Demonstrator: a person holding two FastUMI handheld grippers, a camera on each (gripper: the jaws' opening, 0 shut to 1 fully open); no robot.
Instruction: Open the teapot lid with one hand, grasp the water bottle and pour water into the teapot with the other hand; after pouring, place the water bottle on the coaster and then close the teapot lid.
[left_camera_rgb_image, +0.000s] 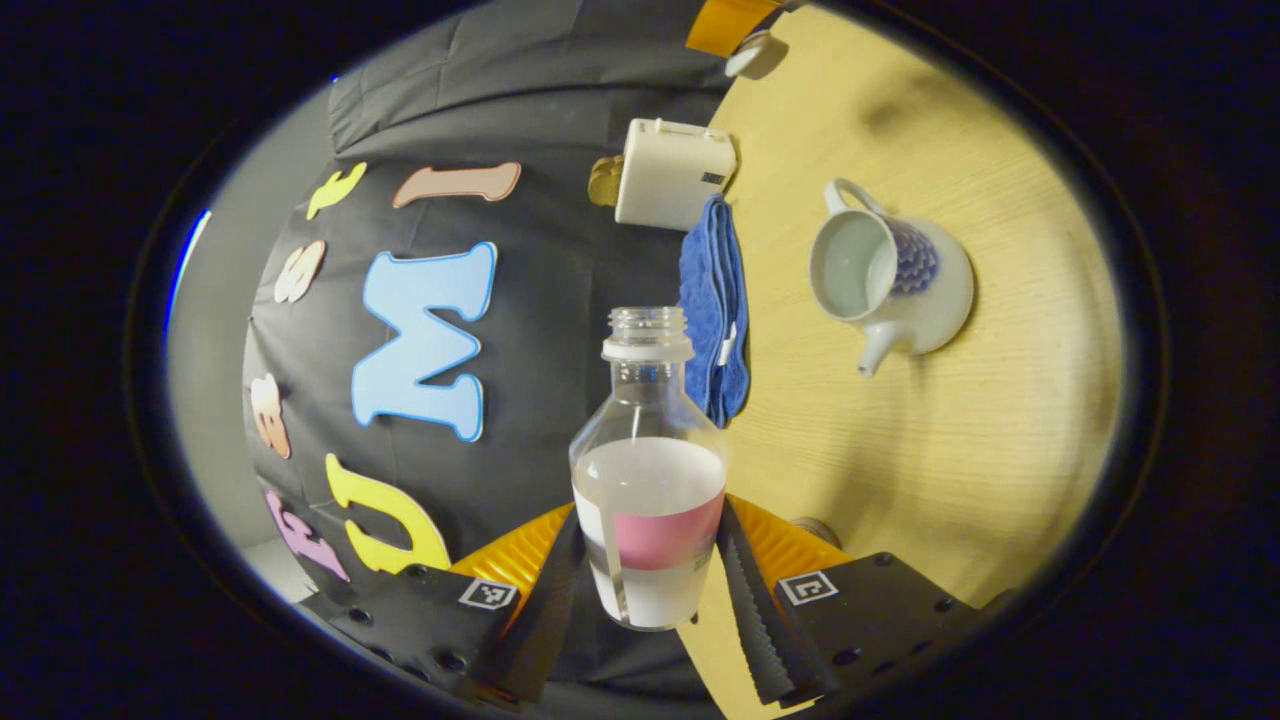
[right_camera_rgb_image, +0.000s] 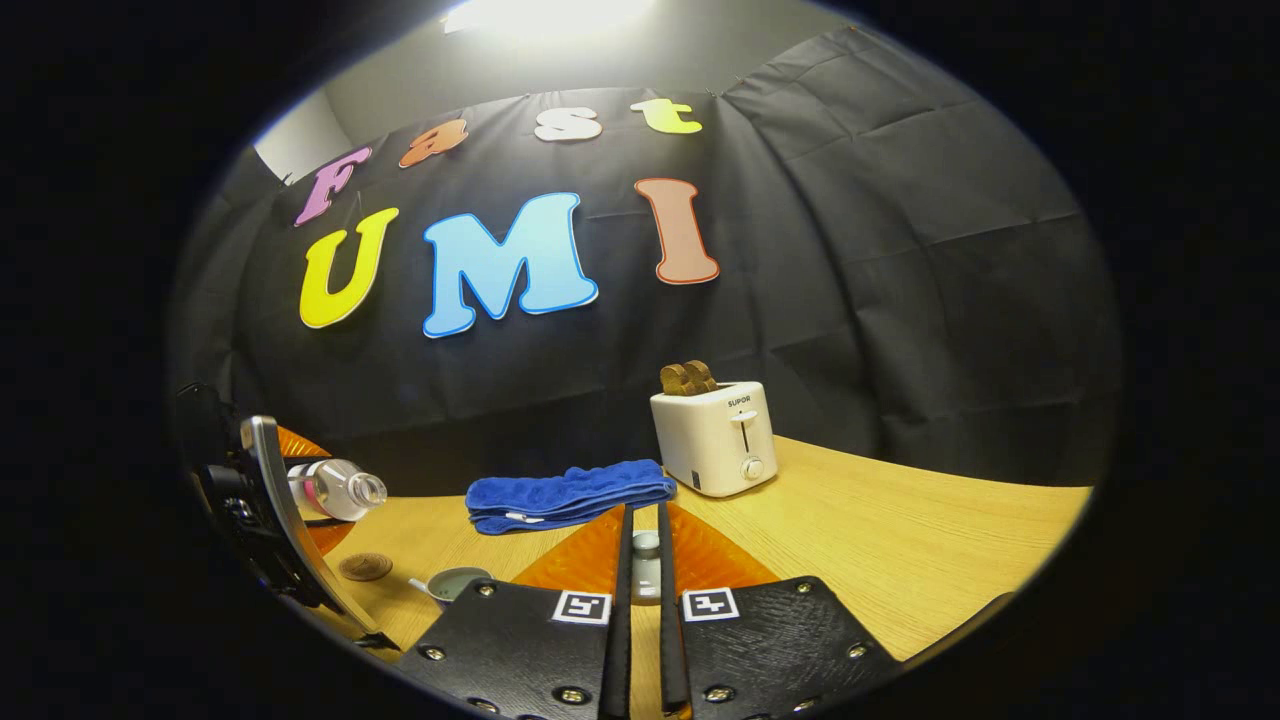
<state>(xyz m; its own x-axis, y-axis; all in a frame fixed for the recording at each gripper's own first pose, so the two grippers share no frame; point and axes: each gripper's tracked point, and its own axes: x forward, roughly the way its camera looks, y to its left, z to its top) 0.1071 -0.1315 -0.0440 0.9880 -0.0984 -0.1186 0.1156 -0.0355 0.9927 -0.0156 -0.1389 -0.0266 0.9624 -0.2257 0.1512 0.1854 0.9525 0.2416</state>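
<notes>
My left gripper (left_camera_rgb_image: 648, 515) is shut on a clear water bottle (left_camera_rgb_image: 648, 480) with a pink label, uncapped and partly full. The white teapot (left_camera_rgb_image: 893, 283) with a blue pattern stands lidless on the wooden table, beyond and to the right of the bottle's mouth. In the right gripper view the bottle (right_camera_rgb_image: 335, 488) lies nearly level in the left gripper (right_camera_rgb_image: 290, 495), its mouth pointing right, above and left of the teapot (right_camera_rgb_image: 452, 582). My right gripper (right_camera_rgb_image: 643, 560) is shut on the pale teapot lid (right_camera_rgb_image: 645, 570), held above the table. A round brown coaster (right_camera_rgb_image: 365, 567) lies left of the teapot.
A folded blue towel (right_camera_rgb_image: 570, 495) lies at the table's back edge, next to a white toaster (right_camera_rgb_image: 715, 435) holding toast. Both also appear in the left gripper view, the towel (left_camera_rgb_image: 715, 310) just behind the bottle and the toaster (left_camera_rgb_image: 672, 172) beyond it. Black cloth wall behind.
</notes>
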